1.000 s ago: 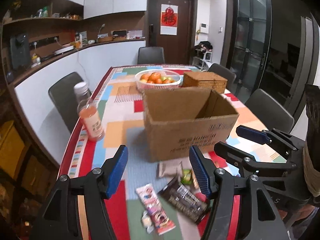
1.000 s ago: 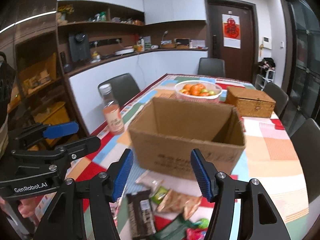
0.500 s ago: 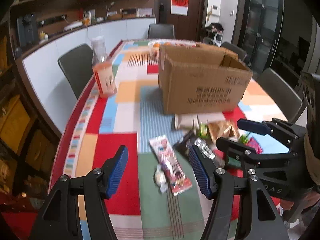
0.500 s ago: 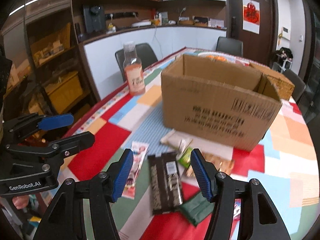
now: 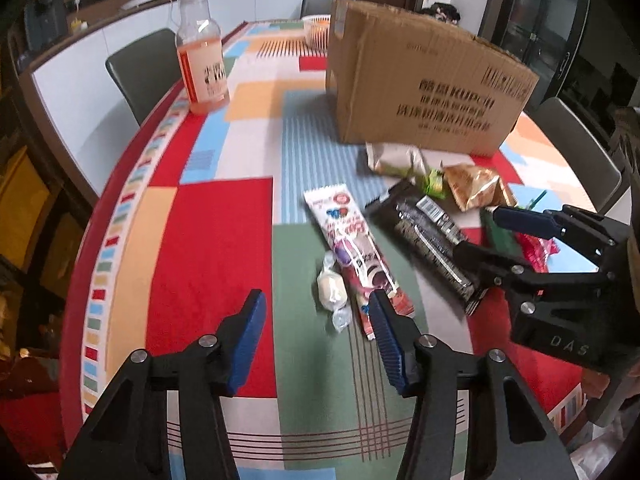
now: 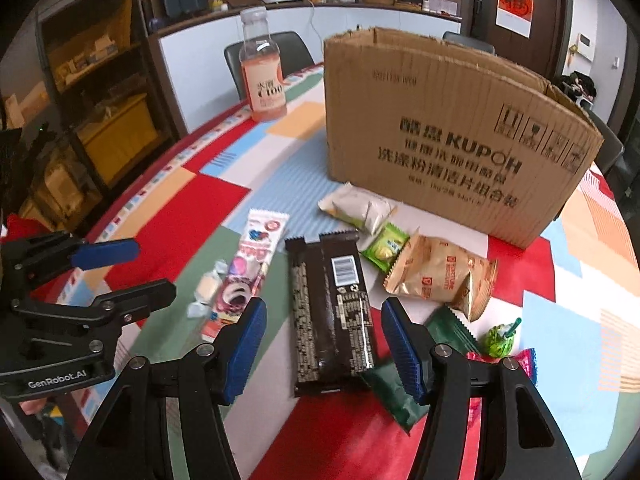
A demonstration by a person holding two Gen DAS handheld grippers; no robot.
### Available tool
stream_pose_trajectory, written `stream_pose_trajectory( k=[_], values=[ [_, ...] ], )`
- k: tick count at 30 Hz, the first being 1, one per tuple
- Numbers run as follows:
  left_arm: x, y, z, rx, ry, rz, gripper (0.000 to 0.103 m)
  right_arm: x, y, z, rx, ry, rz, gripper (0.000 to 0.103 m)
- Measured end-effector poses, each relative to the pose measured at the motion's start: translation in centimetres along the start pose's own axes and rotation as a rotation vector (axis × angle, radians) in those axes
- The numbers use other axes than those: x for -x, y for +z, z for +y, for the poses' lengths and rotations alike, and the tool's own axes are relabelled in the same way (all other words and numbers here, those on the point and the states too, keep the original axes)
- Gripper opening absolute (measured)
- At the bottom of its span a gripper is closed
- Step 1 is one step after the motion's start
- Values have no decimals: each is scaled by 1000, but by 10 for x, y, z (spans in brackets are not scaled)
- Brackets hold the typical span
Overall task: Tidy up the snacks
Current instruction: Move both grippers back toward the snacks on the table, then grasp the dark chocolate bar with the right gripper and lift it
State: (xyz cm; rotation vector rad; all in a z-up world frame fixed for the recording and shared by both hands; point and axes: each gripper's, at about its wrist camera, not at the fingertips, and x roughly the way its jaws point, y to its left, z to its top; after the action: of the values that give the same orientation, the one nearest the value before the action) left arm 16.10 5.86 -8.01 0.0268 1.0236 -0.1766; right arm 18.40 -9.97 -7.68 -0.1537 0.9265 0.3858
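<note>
1. One cardboard box (image 6: 452, 136) stands at the far side of the patchwork tablecloth (image 5: 208, 256). Its near wall reads "KUPOH" above lines of Chinese print.
2. One bottle (image 6: 262, 68) of orange drink stands far left of the box, its label marked "C100".
3. The left gripper's (image 5: 314, 332) body, seen from the right wrist camera, bears "GenRobot.AI"; the right gripper's (image 6: 322, 342) body, seen from the left wrist camera, shows "DAS".
4. The snacks lie loose just in front of the box: one long pink-and-white packet (image 6: 248, 268), one wrapped white candy (image 5: 331, 292) touching its left edge, one black bar (image 6: 332, 308) with a barcode, one tan bag (image 6: 440, 276) with red print too small to read, one small lime packet (image 6: 386, 246), one pale pouch (image 6: 356, 206) and one dark green packet (image 6: 404, 392).
5. The left gripper's jaws are closing, with the candy just beyond its tips and nothing gripped.
6. The right gripper hangs apart over the black bar, holding nothing.
</note>
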Motion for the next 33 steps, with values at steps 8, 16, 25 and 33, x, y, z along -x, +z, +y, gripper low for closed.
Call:
stream_pose_trajectory(
  k=[8, 16, 25, 33],
  values=[
    [-16, 1, 0, -3, -12, 26, 42, -15, -3, -3, -2, 4, 33, 61],
    [-30, 4, -2, 10, -23, 49, 36, -26, 0, -6, -7, 12, 48, 61],
    [-42, 5, 0, 40, -26, 63, 33, -40, 5, -2, 16, 22, 67, 61],
    [-44, 6, -7, 17, 29, 41, 26, -57, 9, -3, 14, 14, 103, 61]
  ],
)
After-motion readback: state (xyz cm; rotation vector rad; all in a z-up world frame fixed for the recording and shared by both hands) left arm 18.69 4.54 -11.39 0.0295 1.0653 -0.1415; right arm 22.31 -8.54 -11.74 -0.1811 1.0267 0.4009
